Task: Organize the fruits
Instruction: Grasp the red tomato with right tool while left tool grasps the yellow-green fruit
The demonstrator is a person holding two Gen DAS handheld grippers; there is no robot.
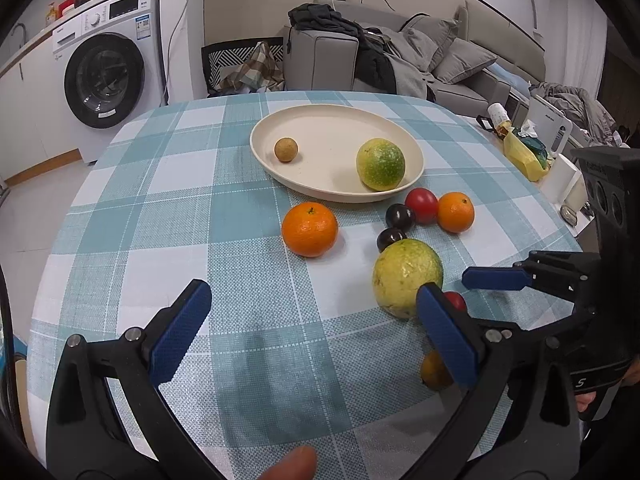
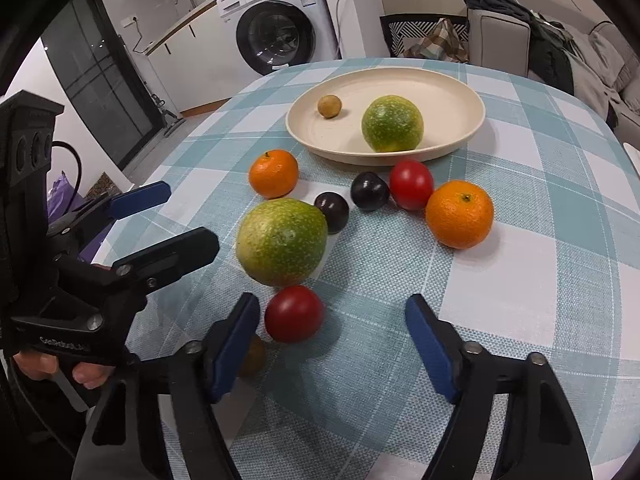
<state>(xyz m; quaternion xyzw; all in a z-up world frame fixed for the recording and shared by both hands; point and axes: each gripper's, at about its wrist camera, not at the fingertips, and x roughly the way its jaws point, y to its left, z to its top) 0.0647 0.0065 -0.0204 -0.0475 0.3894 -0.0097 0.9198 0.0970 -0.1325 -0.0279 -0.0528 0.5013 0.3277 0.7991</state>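
My right gripper (image 2: 332, 348) stands open over the checked tablecloth. A red tomato (image 2: 294, 314) lies between its fingers, close to the left pad and well apart from the right one. A small brown fruit (image 2: 254, 356) peeks from behind that left finger. Just beyond lie a large green-yellow fruit (image 2: 280, 240), two dark plums (image 2: 370, 191), a second tomato (image 2: 411, 184) and two oranges (image 2: 459, 214). The cream plate (image 2: 460, 136) holds a green fruit (image 2: 392, 123) and a small brown one (image 2: 329, 106). My left gripper (image 1: 316, 332) is open and empty, left of the large fruit (image 1: 406, 276).
The round table's edge curves close on the left and front. A yellow bag (image 1: 524, 156) and white boxes crowd a side surface at the right. A washing machine (image 1: 108, 76), a chair (image 1: 240, 64) and a sofa (image 1: 460, 56) stand behind the table.
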